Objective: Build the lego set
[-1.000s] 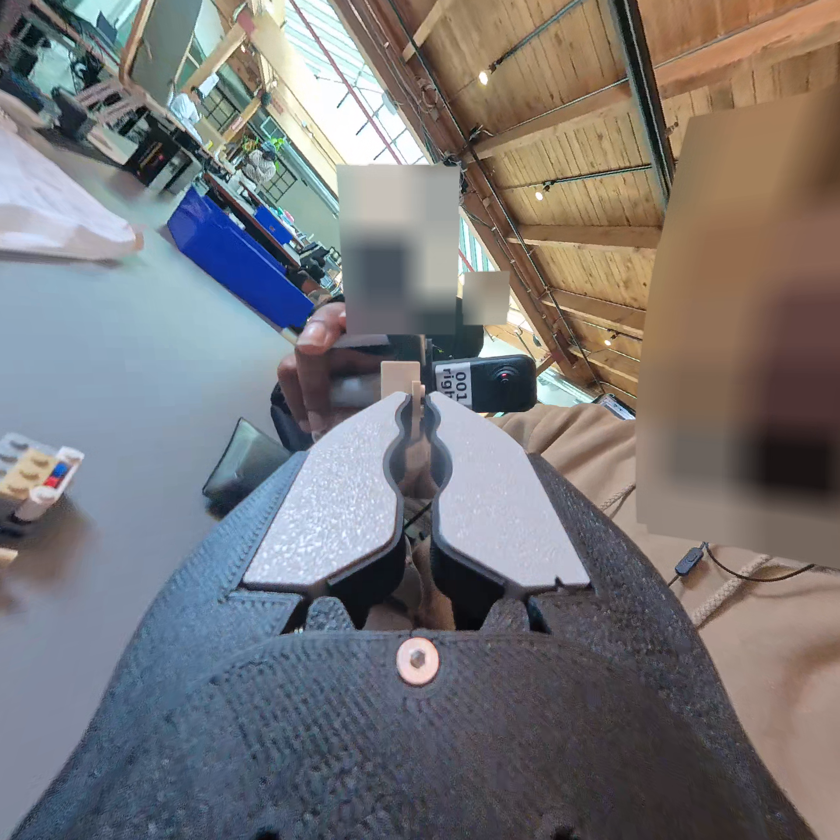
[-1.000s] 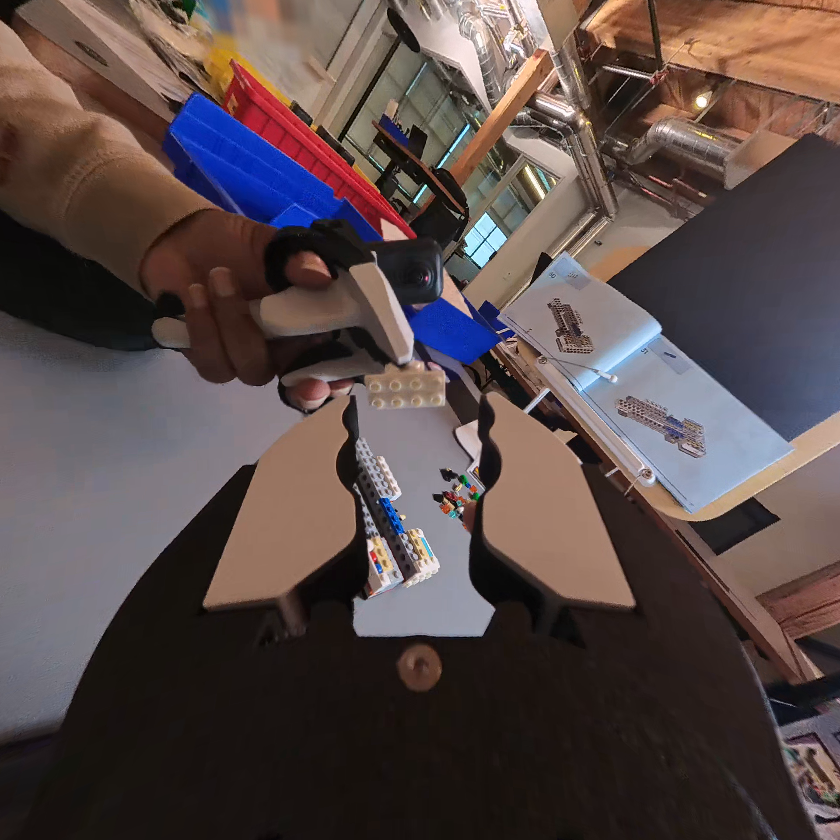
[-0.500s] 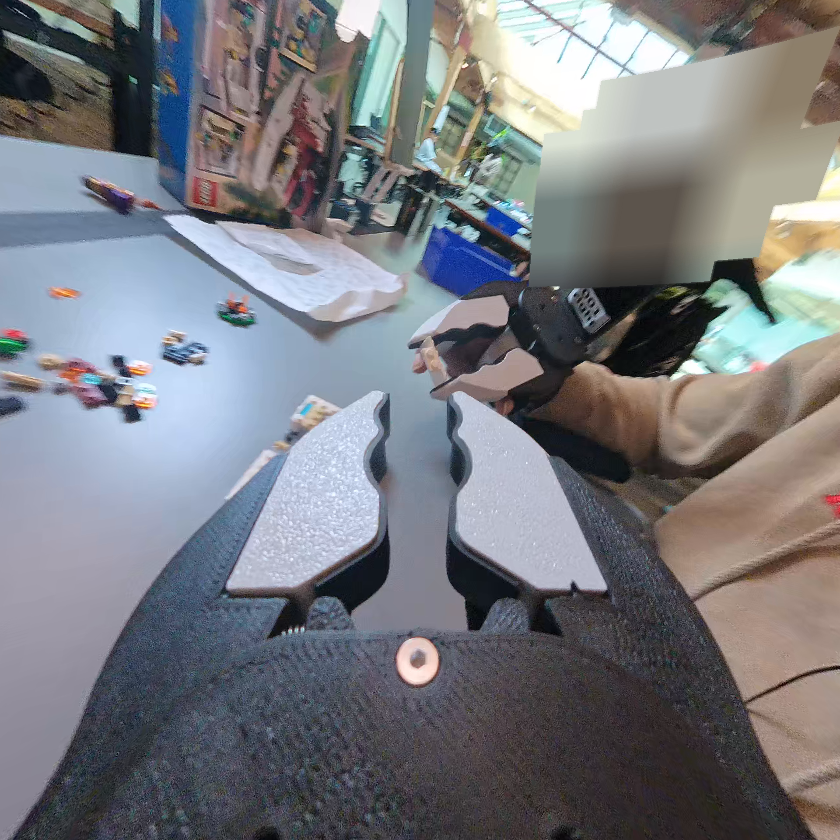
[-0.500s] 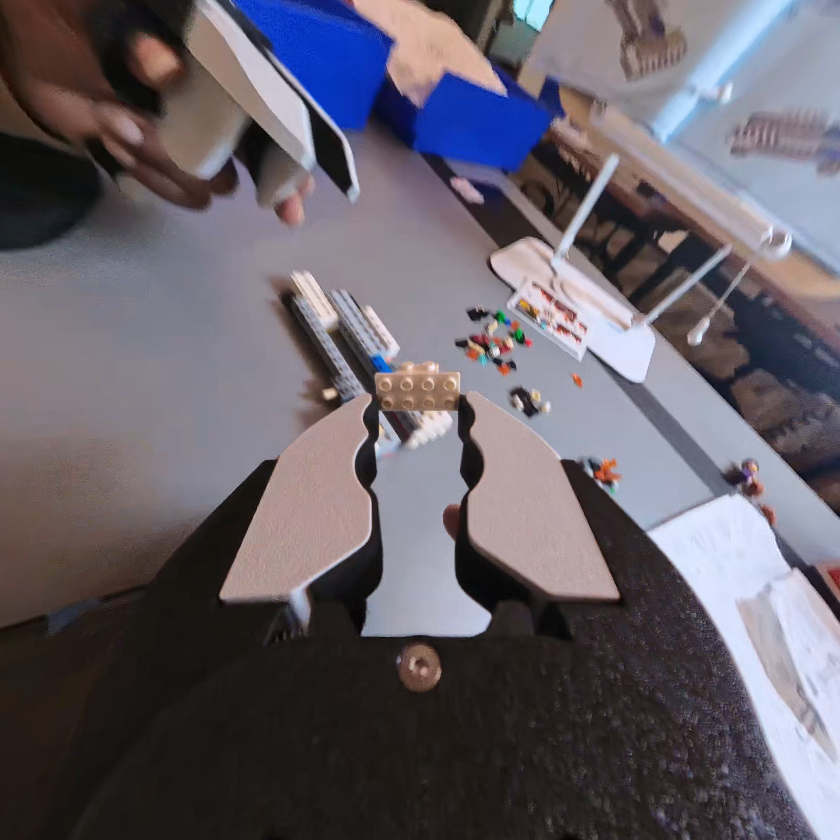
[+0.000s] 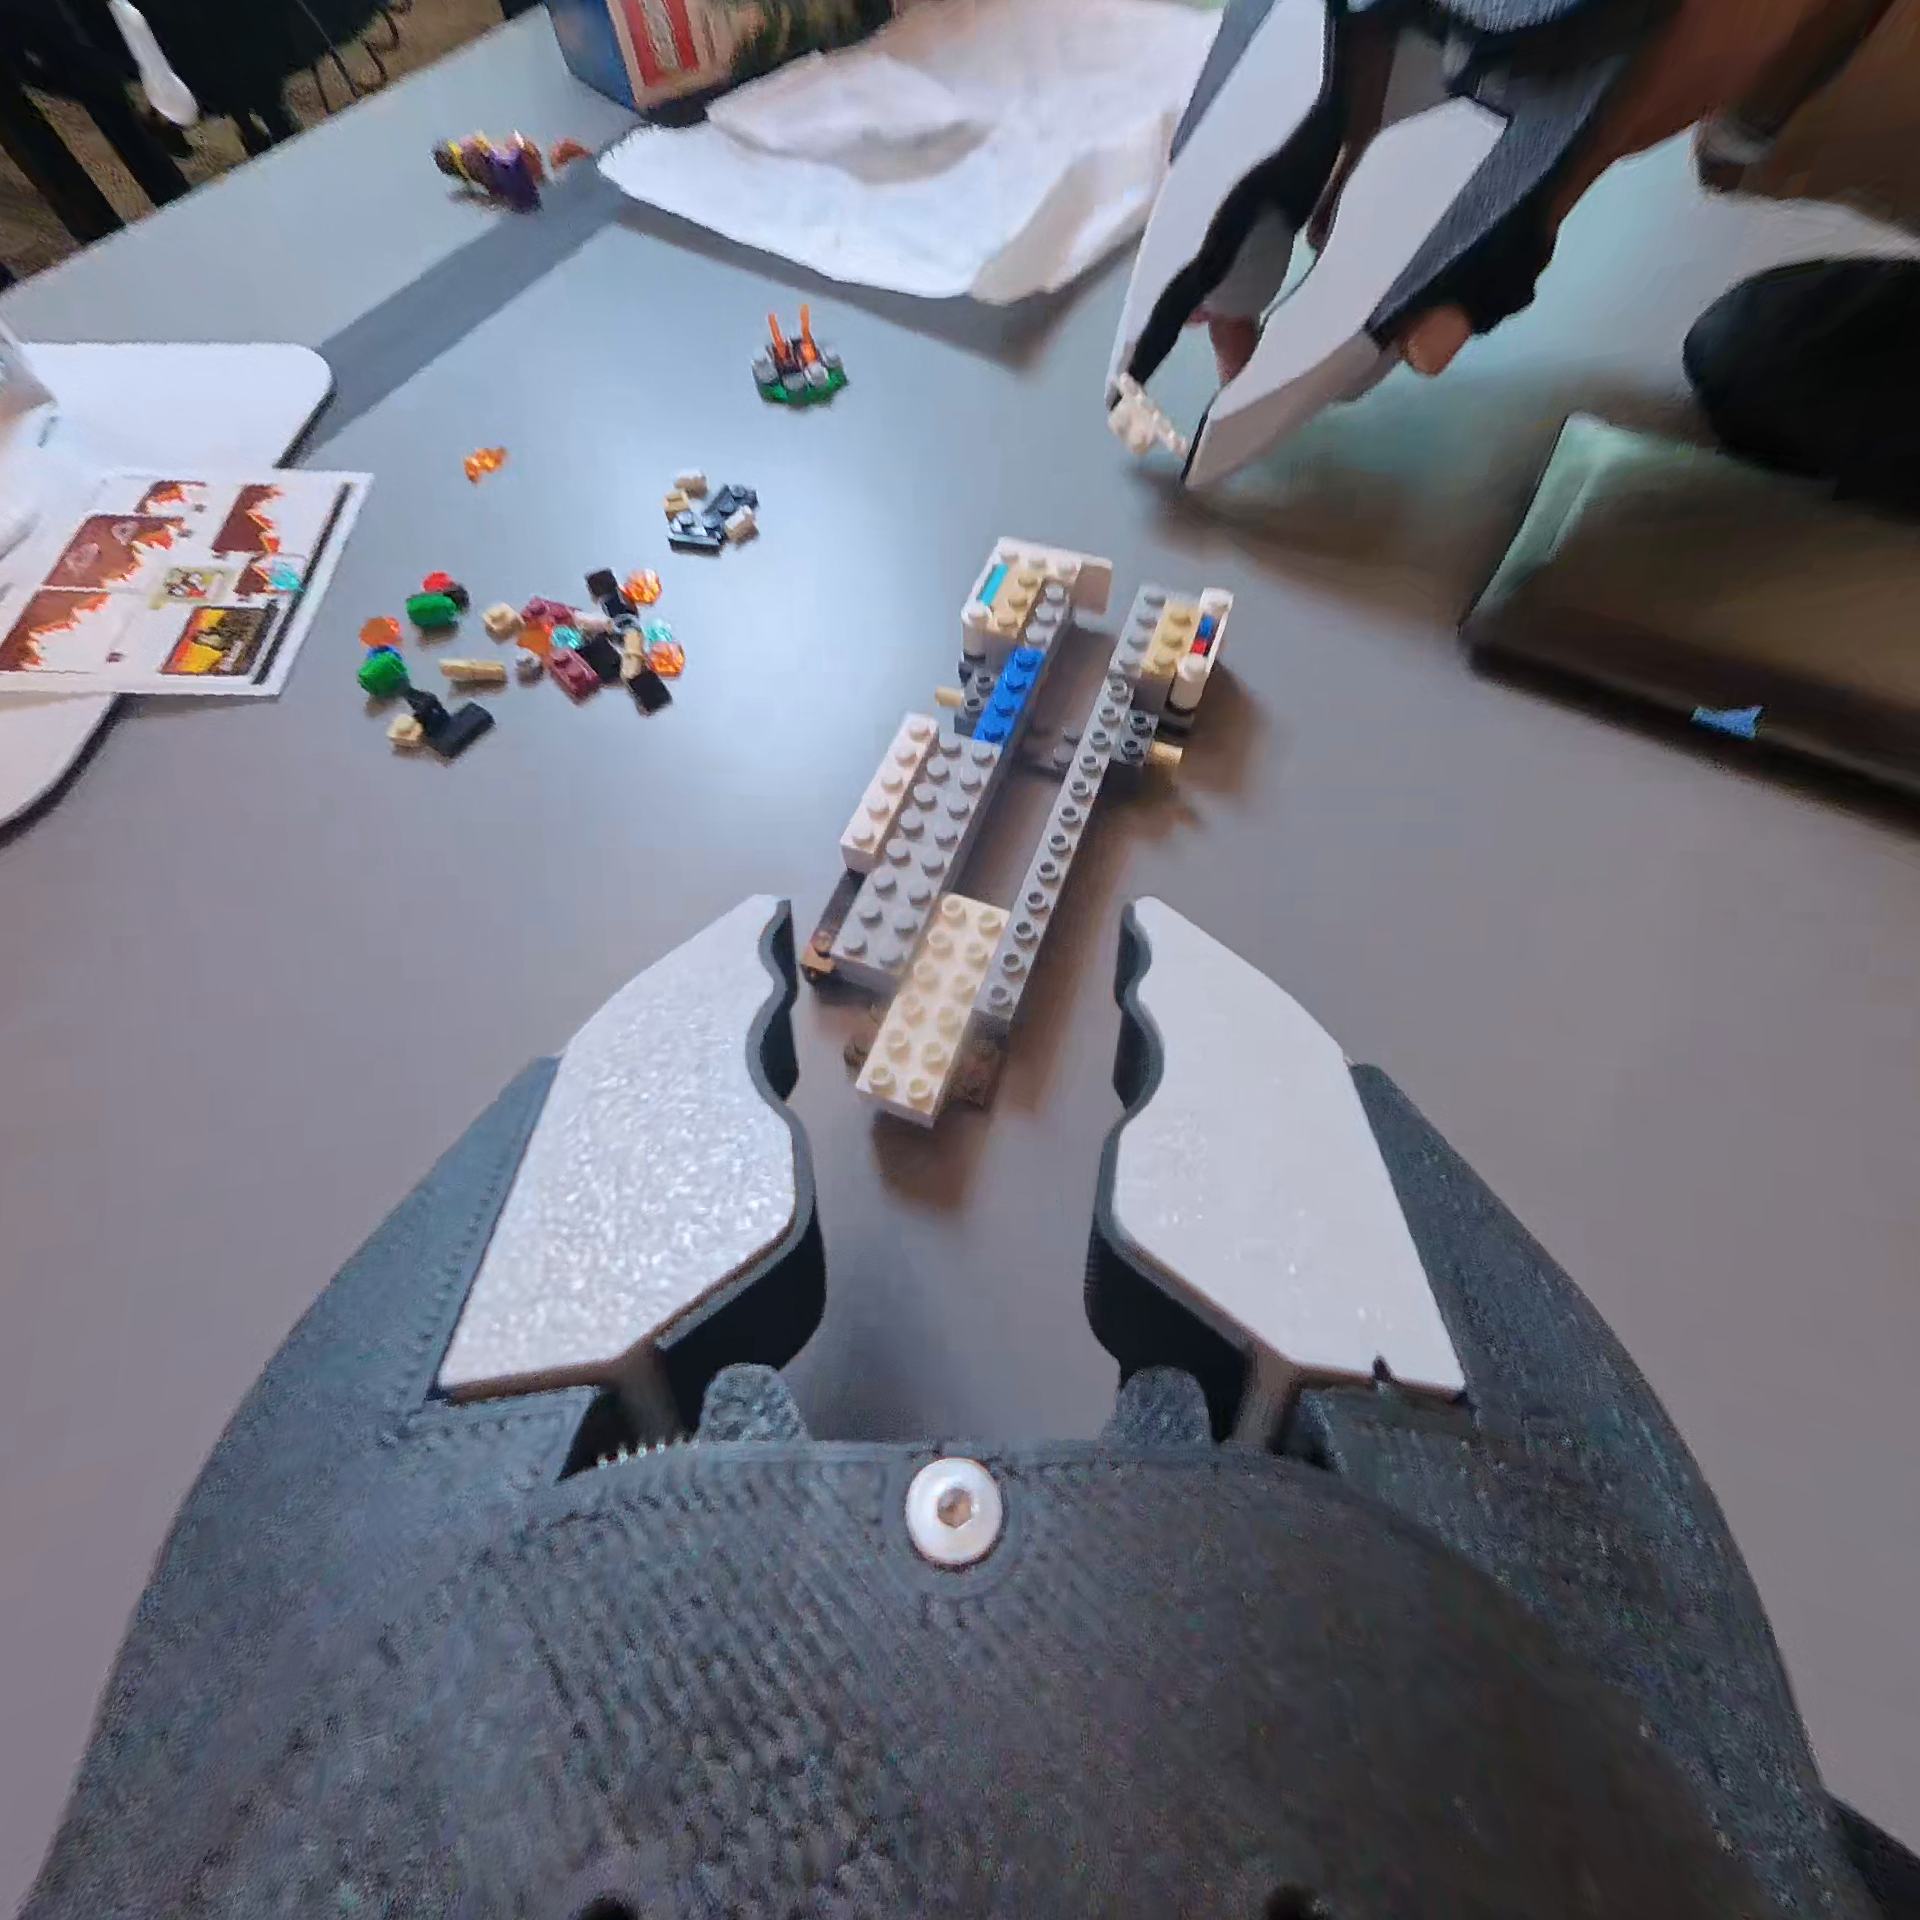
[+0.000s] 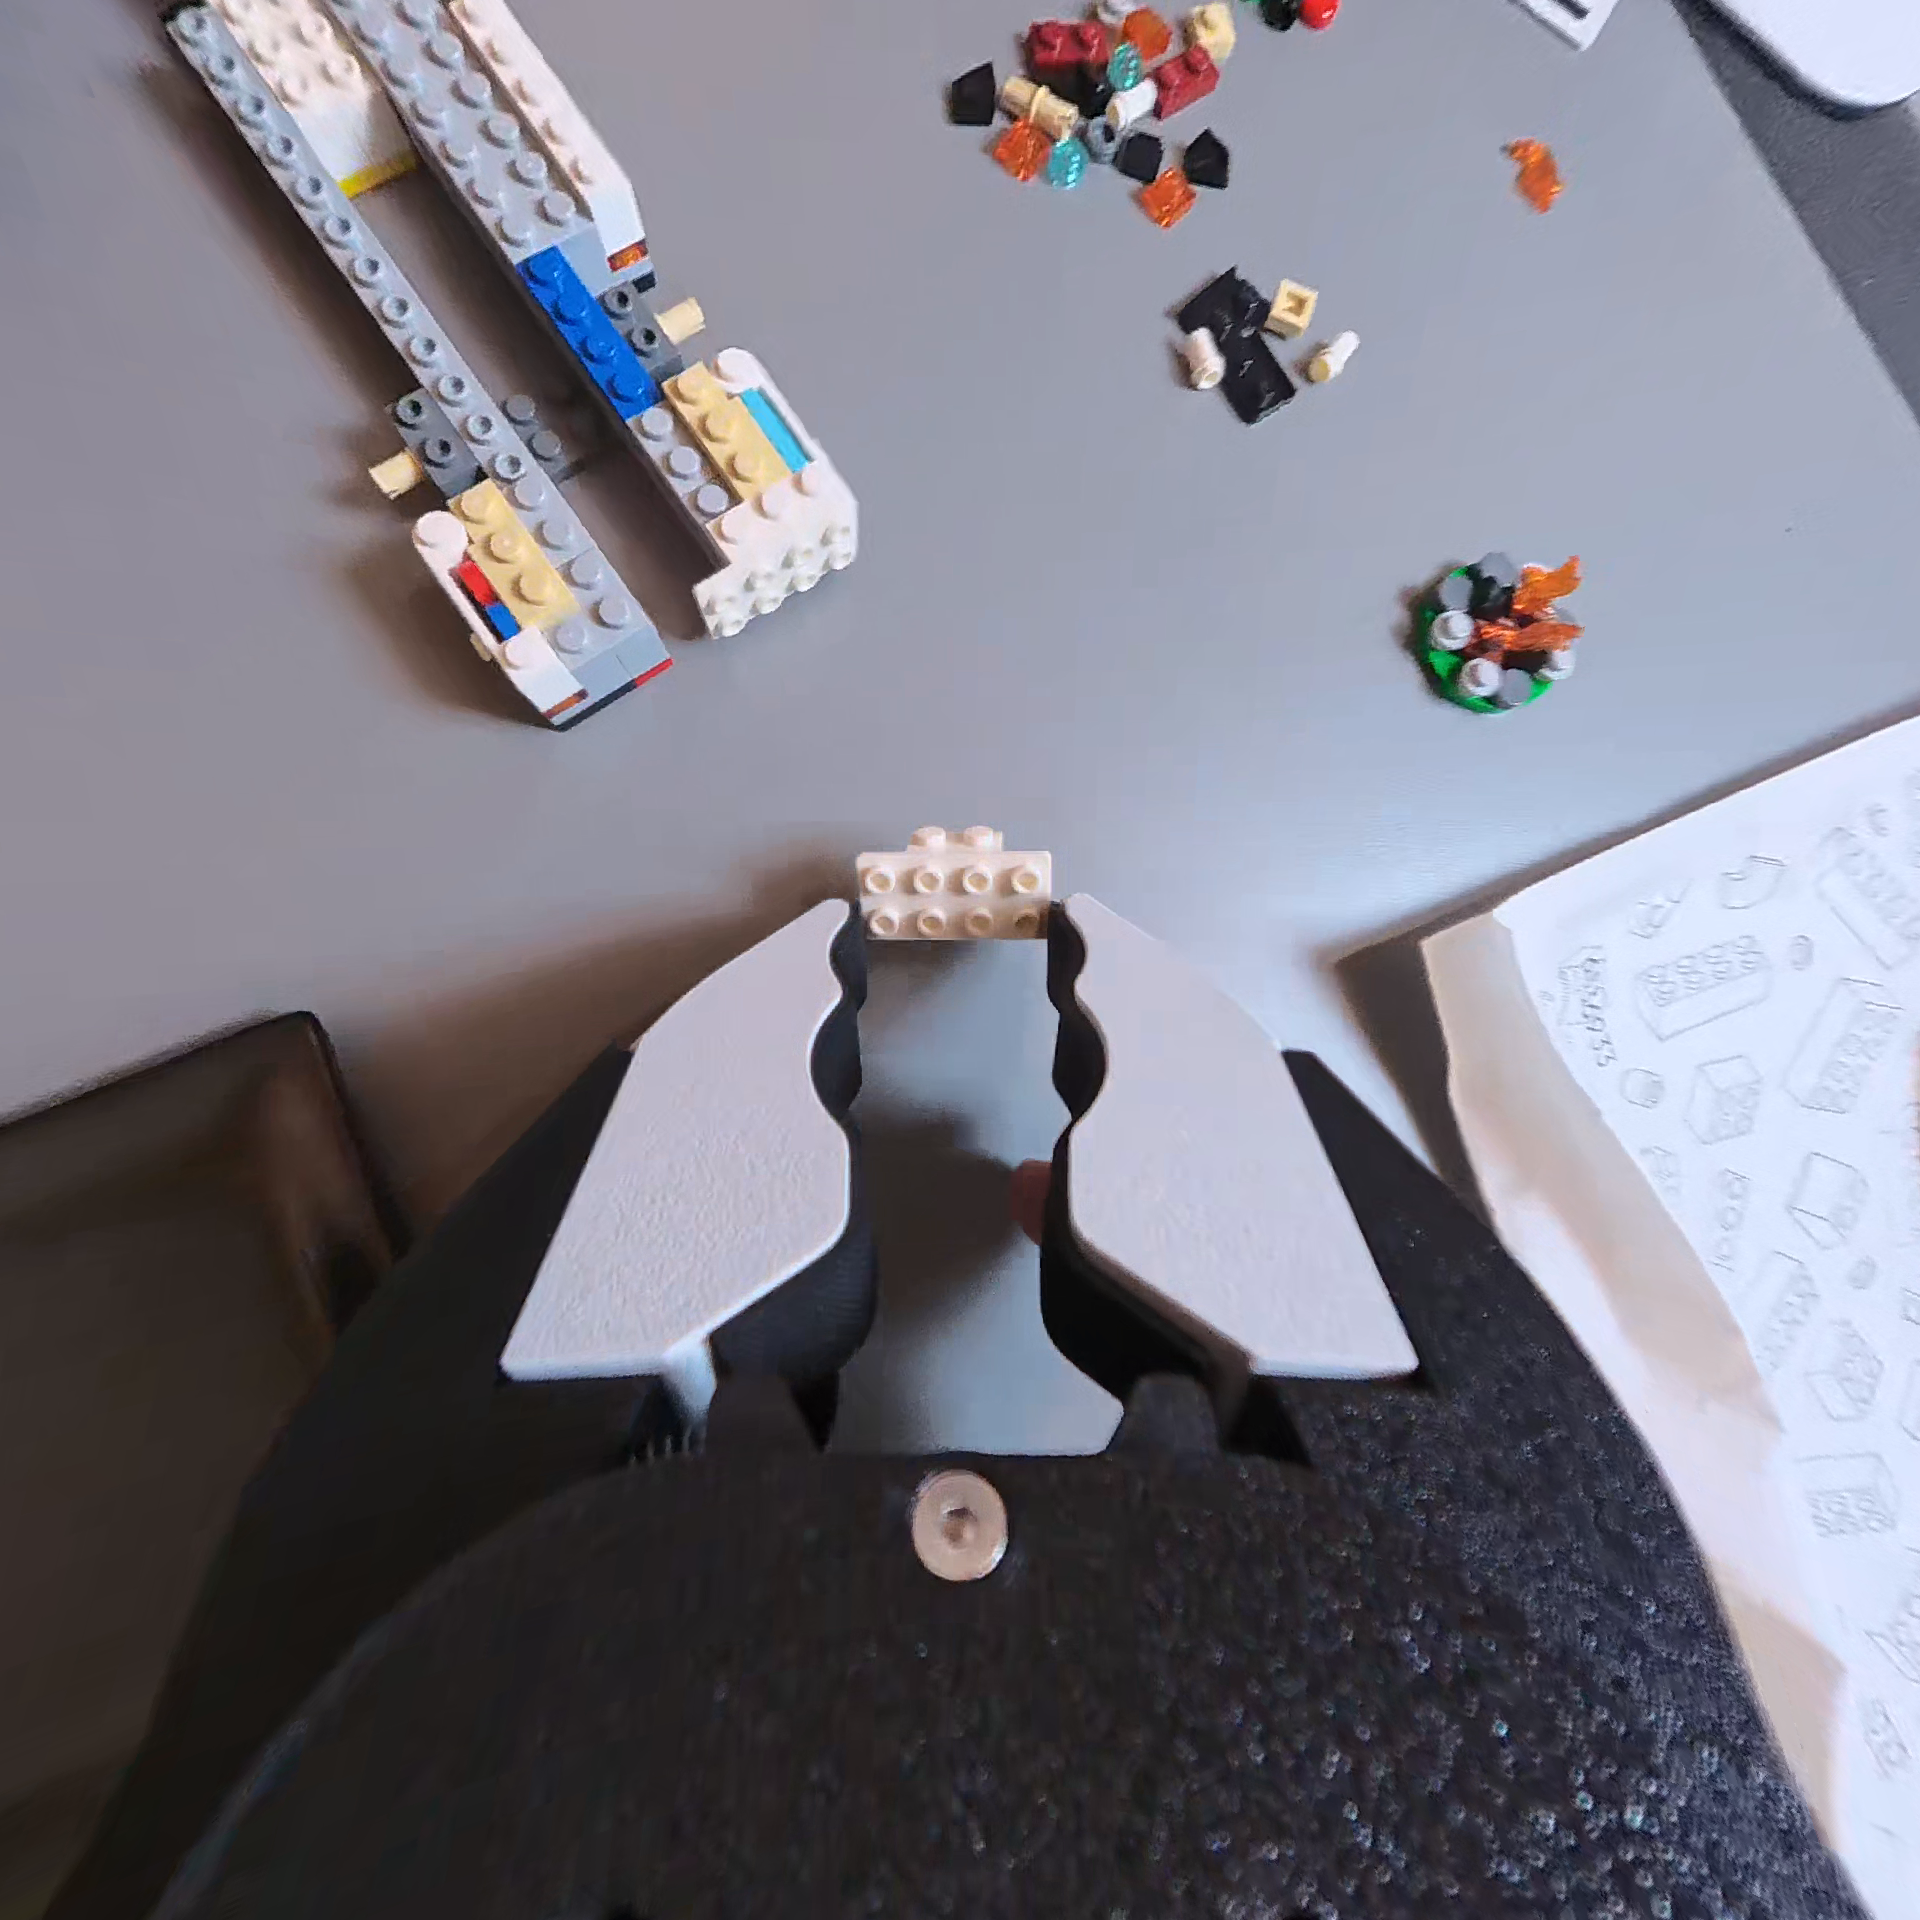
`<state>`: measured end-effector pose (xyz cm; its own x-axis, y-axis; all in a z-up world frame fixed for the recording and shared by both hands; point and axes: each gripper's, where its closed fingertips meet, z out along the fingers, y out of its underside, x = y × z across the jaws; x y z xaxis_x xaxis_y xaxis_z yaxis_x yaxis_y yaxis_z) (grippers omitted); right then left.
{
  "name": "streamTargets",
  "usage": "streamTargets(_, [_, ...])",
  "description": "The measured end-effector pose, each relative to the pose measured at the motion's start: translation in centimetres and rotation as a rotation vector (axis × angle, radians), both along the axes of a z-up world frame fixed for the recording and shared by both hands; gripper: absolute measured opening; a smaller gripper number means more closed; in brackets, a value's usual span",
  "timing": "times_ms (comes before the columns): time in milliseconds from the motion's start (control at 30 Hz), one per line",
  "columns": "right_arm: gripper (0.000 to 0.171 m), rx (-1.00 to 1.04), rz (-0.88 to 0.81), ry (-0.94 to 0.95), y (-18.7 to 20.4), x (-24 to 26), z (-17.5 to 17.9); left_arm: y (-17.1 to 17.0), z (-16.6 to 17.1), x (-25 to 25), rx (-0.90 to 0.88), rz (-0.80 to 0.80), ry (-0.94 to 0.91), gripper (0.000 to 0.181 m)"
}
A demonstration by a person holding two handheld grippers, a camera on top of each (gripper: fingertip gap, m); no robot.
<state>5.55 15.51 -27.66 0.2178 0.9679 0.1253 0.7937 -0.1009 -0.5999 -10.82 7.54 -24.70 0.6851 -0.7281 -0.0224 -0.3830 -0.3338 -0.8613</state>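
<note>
White brick is pinched at the tips of the right gripper, low over the grey table. Left gripper hangs spread wide and empty, right over the near end of the long build. Loose bits sit off to the side.

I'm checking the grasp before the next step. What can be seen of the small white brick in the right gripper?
The small white brick is cream-white glossy plastic, two rows of four studs facing the camera, with a shorter studded piece on its far edge. It is held crosswise at the tips of the right gripper, the jaws pressing its two short ends. It hangs just above the grey table, apart from the long grey build.
</note>
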Motion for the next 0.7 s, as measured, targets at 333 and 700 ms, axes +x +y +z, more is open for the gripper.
streamTargets(333, [0.033, 0.038, 0.078, -0.056, -2.1, -0.2, 0.0, 1.4, -3.5, 1.4, -0.088, -0.088, 0.209, 0.072])
streamTargets(700, [0.033, 0.025, 0.09, -0.03, -2.7, -0.5, -0.4, 1.7, -3.4, 1.1, -0.069, -0.023, 0.194, 0.053])
